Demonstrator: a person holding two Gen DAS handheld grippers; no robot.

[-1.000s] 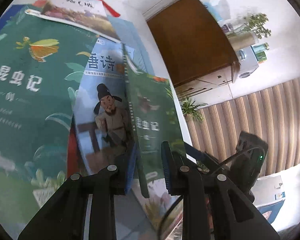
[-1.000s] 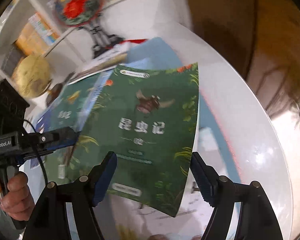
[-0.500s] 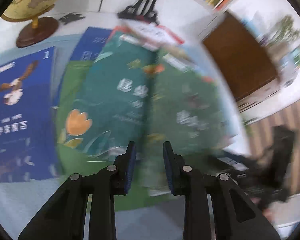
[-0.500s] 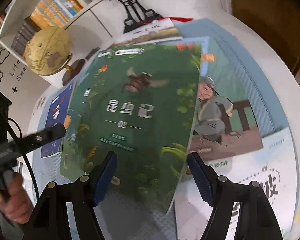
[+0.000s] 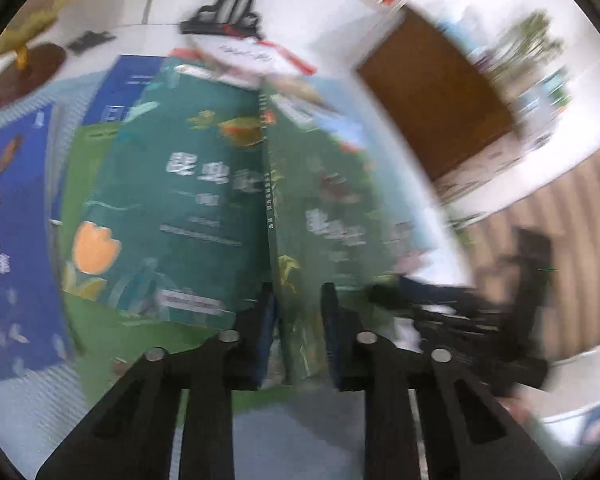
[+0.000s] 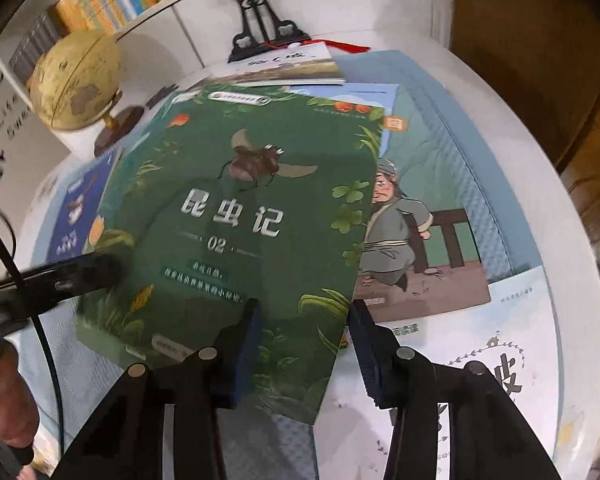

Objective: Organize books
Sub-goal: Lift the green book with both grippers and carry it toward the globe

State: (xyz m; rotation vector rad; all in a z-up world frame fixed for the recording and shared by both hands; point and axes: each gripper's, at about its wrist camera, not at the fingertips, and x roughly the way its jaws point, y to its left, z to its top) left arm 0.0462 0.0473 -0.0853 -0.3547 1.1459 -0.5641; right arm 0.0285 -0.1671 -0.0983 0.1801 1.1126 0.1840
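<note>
A green book [image 6: 252, 208] with a beetle on its cover hangs tilted over the other books. My left gripper [image 5: 296, 320] has the book's spine edge [image 5: 274, 240] between its pads, and the jaws are closing on it. The right wrist view shows that left gripper [image 6: 96, 270] at the book's left edge. My right gripper [image 6: 304, 340] is closing. Its left finger [image 6: 240, 344] lies over the cover's lower right corner, while its right finger [image 6: 364, 344] stands just off the book's edge. The left wrist view is blurred.
Under the green book lie a teal book with an orange tulip [image 5: 172, 200], a blue book [image 6: 76, 216], a picture book of a seated man [image 6: 412, 240] and a white book [image 6: 480, 360]. A globe [image 6: 76, 80] and a black stand [image 6: 260, 36] are at the back of the round white table [image 6: 540, 184].
The green book has swung left and down over the teal book. The right jaws have narrowed sharply around its lower right corner. The left jaws have drawn closer on the spine.
</note>
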